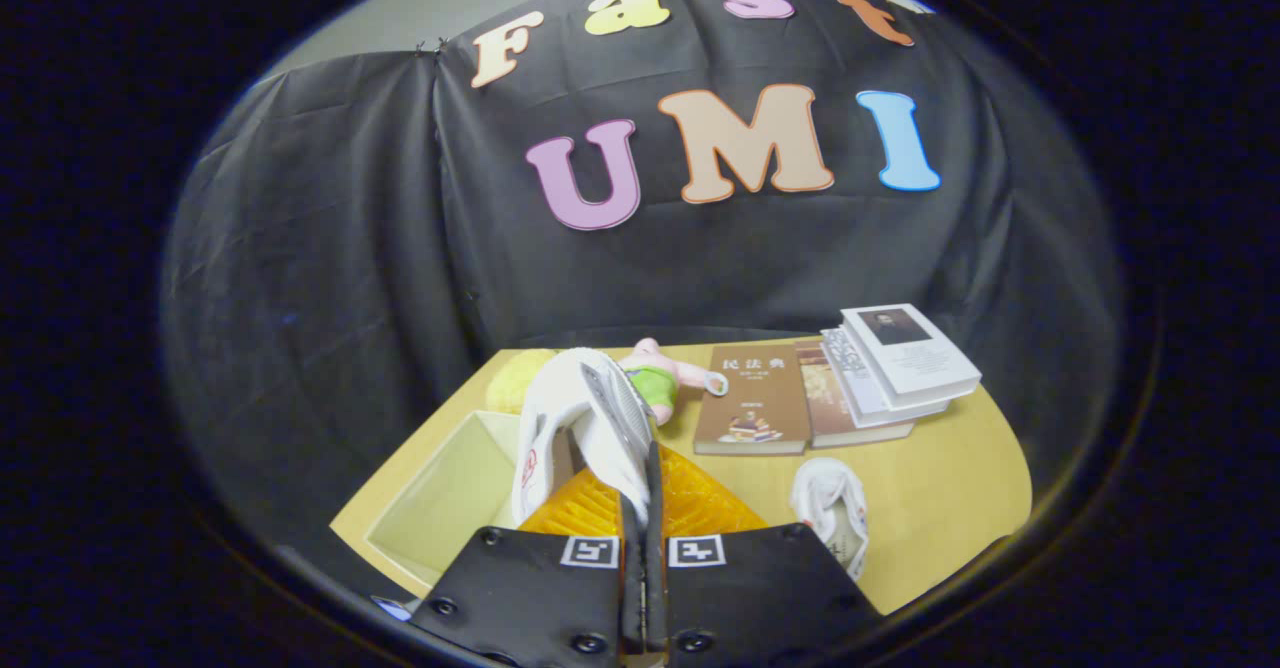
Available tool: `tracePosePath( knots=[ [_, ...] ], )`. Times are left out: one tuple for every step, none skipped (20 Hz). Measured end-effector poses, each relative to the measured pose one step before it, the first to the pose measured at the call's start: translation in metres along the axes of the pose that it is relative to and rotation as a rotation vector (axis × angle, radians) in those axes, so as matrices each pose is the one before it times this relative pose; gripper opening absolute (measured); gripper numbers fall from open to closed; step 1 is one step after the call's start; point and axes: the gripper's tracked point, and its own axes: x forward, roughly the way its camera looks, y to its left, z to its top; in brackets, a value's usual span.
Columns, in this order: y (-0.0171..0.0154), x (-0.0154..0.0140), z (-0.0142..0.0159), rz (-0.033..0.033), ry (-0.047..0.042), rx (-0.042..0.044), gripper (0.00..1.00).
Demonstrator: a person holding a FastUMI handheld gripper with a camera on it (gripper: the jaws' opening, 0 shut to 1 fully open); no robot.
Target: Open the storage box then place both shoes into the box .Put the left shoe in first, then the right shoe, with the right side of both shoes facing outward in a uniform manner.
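Observation:
My gripper is shut on a white shoe, pinching its upper edge between both fingers. The shoe hangs lifted, with its grey sole turned to the right. Below it, to the left, is the open pale box, and directly under the shoe lies the box's ribbed orange lid. A second white shoe rests on the wooden table, just right of the fingers.
Beyond the lifted shoe lie a small plush doll and a yellow soft item. A brown book and a stack of books sit at the back right of the table.

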Motion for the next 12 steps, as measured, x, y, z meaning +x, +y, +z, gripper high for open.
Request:
tracePosePath(
  knots=[
    [0.01786, 0.00234, -0.00058, 0.02213, 0.01405, 0.02229, 0.04],
    [0.01590, 0.00417, -0.00318, 0.02137, 0.02324, 0.01520, 0.04],
    [0.01425, 0.00836, -0.00680, 0.01549, 0.02507, 0.01958, 0.04],
    [0.01307, 0.00799, -0.00656, 0.00775, 0.02913, 0.02080, 0.04],
    [0.01199, 0.00929, -0.00752, 0.00235, 0.03141, 0.01888, 0.04],
    [0.01017, 0.01086, -0.00852, -0.00290, 0.03093, 0.01300, 0.04],
    [0.00780, 0.00997, -0.00887, -0.00808, 0.03020, 0.01085, 0.04],
    [0.00668, 0.00939, -0.00836, -0.01290, 0.03159, 0.00739, 0.04],
    [0.00244, 0.01039, -0.00967, -0.02023, 0.02884, 0.00711, 0.04],
    [0.00148, 0.00921, -0.00842, -0.02855, 0.02521, 0.00915, 0.04],
    [-0.00121, 0.01096, -0.00999, -0.03715, 0.02752, 0.01078, 0.04],
    [-0.00253, 0.00860, -0.00749, -0.03992, 0.02124, 0.01211, 0.05]
  ],
)
